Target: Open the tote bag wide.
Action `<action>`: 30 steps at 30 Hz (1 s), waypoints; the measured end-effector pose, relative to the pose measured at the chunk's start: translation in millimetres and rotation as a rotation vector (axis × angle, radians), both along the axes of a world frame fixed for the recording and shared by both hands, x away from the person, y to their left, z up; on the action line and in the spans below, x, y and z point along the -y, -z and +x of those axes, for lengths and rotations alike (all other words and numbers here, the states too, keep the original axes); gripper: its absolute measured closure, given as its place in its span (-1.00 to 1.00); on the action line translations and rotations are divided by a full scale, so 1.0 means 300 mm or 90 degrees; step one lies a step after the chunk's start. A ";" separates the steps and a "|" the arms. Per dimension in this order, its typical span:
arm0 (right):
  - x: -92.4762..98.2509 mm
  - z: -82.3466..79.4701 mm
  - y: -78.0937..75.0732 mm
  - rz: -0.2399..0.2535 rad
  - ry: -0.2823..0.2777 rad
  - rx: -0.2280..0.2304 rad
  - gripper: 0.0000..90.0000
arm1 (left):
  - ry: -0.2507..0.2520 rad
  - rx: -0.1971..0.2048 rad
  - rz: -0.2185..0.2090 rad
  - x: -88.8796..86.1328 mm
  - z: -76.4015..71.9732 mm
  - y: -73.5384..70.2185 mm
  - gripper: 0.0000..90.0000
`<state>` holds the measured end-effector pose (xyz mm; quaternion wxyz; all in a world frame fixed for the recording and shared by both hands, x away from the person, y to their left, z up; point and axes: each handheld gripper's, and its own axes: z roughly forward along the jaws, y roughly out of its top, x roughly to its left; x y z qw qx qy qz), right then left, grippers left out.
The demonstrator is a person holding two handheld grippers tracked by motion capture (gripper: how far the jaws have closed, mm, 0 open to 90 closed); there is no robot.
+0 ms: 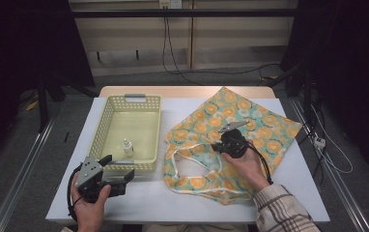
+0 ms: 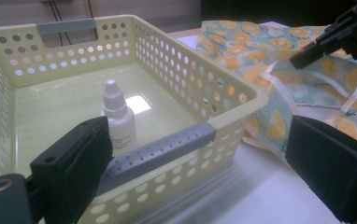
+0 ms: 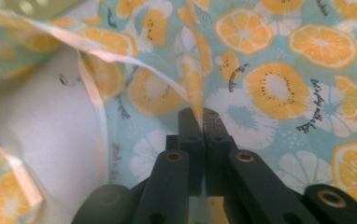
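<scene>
A cloth bag (image 1: 257, 121) printed with orange slices lies flat on the right half of the table. My right gripper (image 1: 217, 145) is over its open mouth. In the right gripper view the right gripper (image 3: 203, 116) is shut on a raised fold of the bag's rim (image 3: 193, 91). A pale yellow perforated basket (image 1: 100, 126) stands at the left, with a small white dropper bottle (image 1: 128, 147) upright inside. My left gripper (image 1: 119, 166) is open at the basket's near wall. In the left gripper view its jaws straddle the grey handle (image 2: 158, 151) without touching it, and the bottle (image 2: 118, 119) stands just behind.
The white table top (image 1: 173, 198) has bare room in front of the basket and bag. The bag's white-edged handles (image 1: 192, 166) lie looped toward the near edge. Beyond the table are a wooden strip and floor cables (image 1: 221, 72).
</scene>
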<state>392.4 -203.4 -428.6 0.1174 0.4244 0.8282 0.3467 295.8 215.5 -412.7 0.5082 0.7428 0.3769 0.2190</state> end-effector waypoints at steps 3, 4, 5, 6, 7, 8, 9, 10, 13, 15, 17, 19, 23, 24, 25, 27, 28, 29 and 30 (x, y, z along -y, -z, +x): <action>0.016 0.002 -0.034 0.029 0.000 0.005 1.00 | 0.000 0.000 0.001 0.000 0.001 0.000 -0.85; 0.020 0.003 -0.045 0.038 0.001 0.007 1.00 | 0.000 0.000 0.001 -0.001 0.001 0.000 -0.85; 0.025 0.004 -0.056 0.042 0.003 0.008 1.00 | 0.000 0.001 0.001 -0.001 0.001 0.000 -0.85; 0.031 0.007 -0.066 0.050 0.001 0.013 1.00 | -0.001 0.000 -0.001 0.000 0.000 0.000 -0.85; 0.037 0.008 -0.077 0.060 0.002 0.013 1.00 | 0.000 0.001 0.000 -0.001 0.000 0.000 -0.85; 0.042 0.011 -0.087 0.068 0.002 0.016 1.00 | 0.000 0.001 0.000 -0.001 0.000 0.000 -0.85; 0.047 0.013 -0.098 0.073 0.003 0.019 1.00 | 0.000 0.000 0.000 -0.001 0.000 0.000 -0.85; 0.051 0.016 -0.108 0.079 0.004 0.020 1.00 | 0.000 0.000 0.000 -0.001 0.000 0.000 -0.85; 0.063 0.025 -0.138 0.090 0.006 0.029 1.00 | -0.001 0.000 -0.002 -0.001 0.000 0.000 -0.85; 0.070 0.032 -0.154 0.098 0.006 0.034 1.00 | -0.001 0.000 -0.002 -0.001 0.000 0.000 -0.85; 0.077 0.041 -0.168 0.106 0.009 0.037 1.00 | 0.000 0.001 -0.001 -0.001 0.000 -0.001 -0.85; 0.082 0.051 -0.179 0.109 0.011 0.042 1.00 | 0.001 0.001 -0.001 -0.001 0.000 -0.001 -0.85; 0.093 0.065 -0.202 0.120 0.013 0.049 1.00 | -0.001 0.000 -0.003 -0.002 0.000 0.000 -0.85; 0.098 0.067 -0.209 0.124 0.015 0.052 1.00 | -0.001 0.000 -0.004 -0.002 0.000 0.000 -0.85; 0.103 0.069 -0.215 0.130 0.018 0.055 1.00 | -0.001 0.001 -0.003 -0.002 0.000 0.000 -0.85; 0.117 0.073 -0.226 0.141 0.024 0.063 1.00 | 0.000 0.001 -0.001 -0.002 0.000 0.000 -0.85; 0.124 0.076 -0.232 0.145 0.028 0.066 1.00 | -0.001 0.000 -0.002 -0.001 0.000 0.000 -0.85; 0.132 0.078 -0.238 0.151 0.031 0.070 1.00 | -0.001 0.000 -0.003 -0.001 0.000 0.000 -0.85; 0.139 0.080 -0.245 0.158 0.034 0.072 1.00 | -0.001 0.000 -0.002 -0.001 0.000 0.000 -0.85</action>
